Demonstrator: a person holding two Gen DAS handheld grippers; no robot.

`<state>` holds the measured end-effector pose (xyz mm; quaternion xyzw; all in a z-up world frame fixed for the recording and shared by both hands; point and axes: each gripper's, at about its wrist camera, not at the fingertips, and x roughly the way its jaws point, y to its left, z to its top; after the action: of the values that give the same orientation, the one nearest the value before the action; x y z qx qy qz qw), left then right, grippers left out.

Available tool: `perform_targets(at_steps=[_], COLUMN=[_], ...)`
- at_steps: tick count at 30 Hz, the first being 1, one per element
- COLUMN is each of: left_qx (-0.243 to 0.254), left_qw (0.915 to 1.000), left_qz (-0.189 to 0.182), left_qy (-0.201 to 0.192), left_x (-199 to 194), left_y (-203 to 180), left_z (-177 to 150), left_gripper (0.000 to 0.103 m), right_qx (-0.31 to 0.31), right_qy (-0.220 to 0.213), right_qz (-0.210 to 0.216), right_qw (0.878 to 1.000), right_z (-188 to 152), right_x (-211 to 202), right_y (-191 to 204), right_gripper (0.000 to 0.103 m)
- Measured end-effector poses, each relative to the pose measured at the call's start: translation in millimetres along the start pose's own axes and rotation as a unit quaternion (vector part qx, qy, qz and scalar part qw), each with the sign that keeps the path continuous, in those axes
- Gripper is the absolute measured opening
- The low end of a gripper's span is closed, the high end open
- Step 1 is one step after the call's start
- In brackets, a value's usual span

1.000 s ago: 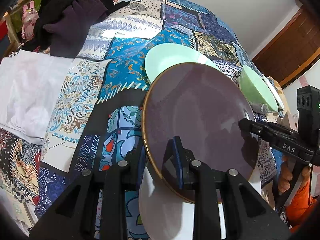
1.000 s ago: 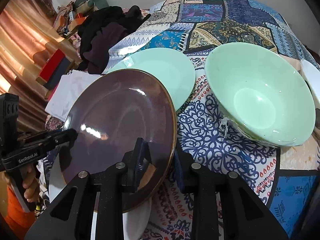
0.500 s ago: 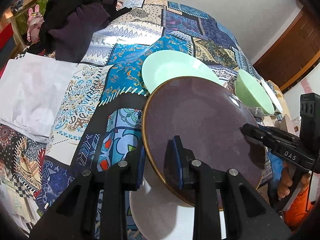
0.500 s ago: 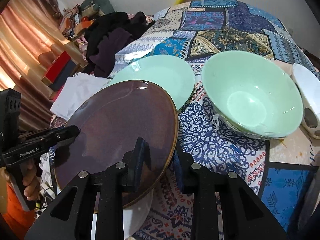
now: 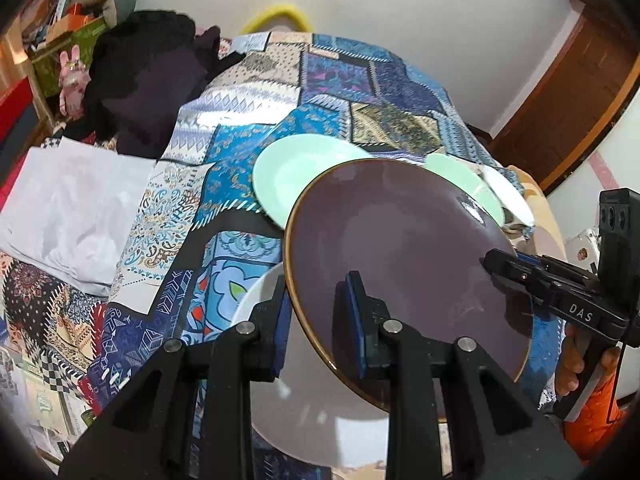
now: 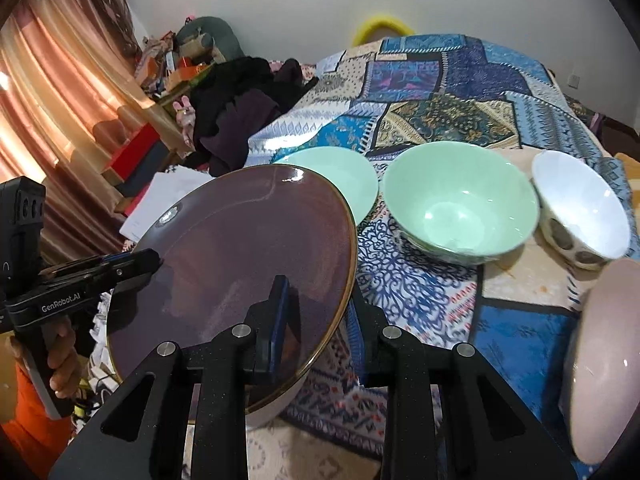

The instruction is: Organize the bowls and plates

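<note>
Left wrist view: left gripper (image 5: 320,304) clamped on the near rim of the purple plate (image 5: 408,264), one finger under the rim, one on the top face. Right gripper (image 5: 496,264) enters from the right of this view and pinches the opposite rim. In the right wrist view the right gripper (image 6: 316,304) has its fingers either side of the plate (image 6: 240,272) edge, closed on it; the left gripper (image 6: 148,260) bites the far rim at left.

Plate is held in the air between both grippers, tilted, over a white plate (image 5: 304,408) that lies below and just ahead of the left gripper on the bedspread (image 5: 192,216).

Change against 1.0 s and 0.5 s ago: both cameras now sit higher and further back. More wall is in view, and the white plate shows more of its face. Grip on the purple plate is unchanged on both sides.

Ahead of the right gripper: green plate (image 6: 340,176) beyond the purple plate's far edge, green bowl (image 6: 460,208) just right of it, white bowl (image 6: 580,208) further right. The pink bowl (image 6: 604,360) at far right of the gripper is newly in frame. Green plate (image 5: 292,172) also lies beyond the held plate in the left view.
</note>
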<state>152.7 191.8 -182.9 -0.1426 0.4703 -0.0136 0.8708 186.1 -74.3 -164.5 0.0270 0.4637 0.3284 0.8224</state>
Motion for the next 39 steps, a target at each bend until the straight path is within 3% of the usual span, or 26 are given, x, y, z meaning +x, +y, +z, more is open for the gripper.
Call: perform_targets(at_steps=[9,19,39], left_qx=[0.028,0.048,0.076], left_qw=[0.9995,0.9986,0.9931], left_qz=[-0.005,-0.021,-0.031], left_qy=[-0.015,-0.009,0.084], left_x=[-31,-38,20], left_y=[-44,-86,-135], left_z=[-13,-30,-62], left_gripper=[0.026,0.026,0.026], right_qx=[0.007,0.023,0.087], right_qy=[-0.025,-0.038,0.003], right_qz=[-0.004,-0.024,-0.043], right_qw=[1.0,0.999,0.995], right_z=[-17,-43,-90], right_x=[-44,-75,-70], right_y=[-9,-26,-83], right_gripper=[0.024,0.024,0.025])
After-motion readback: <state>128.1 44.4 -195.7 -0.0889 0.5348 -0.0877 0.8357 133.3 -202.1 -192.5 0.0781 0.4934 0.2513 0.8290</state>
